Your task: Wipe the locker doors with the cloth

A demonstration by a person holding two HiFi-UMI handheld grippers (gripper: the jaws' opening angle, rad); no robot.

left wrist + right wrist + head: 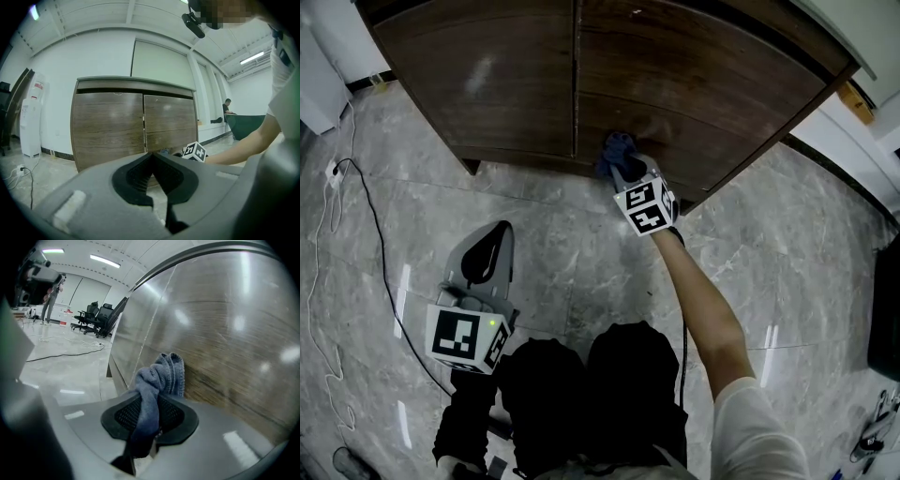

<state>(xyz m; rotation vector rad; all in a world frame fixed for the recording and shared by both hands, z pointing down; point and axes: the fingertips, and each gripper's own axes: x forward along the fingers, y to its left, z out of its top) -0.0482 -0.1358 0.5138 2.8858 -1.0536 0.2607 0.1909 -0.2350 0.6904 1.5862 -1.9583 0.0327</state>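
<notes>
The right gripper (625, 167) clamps the blue cloth (614, 150) against the locker door (703, 84) at centre; the left gripper (486, 248), lower left, sits closed, empty.

FREE: bare floor (562, 253) between left gripper (492, 234) and locker doors (694, 84) | BLOCKED: doors close off everything ahead; cloth (616, 148) fills right gripper (623, 169) jaws, against right door | LOW: cable (384, 272) trails across floor at left

Head view looks steeply down; both gripper views face the locker doors (108, 126), right nearer.
</notes>
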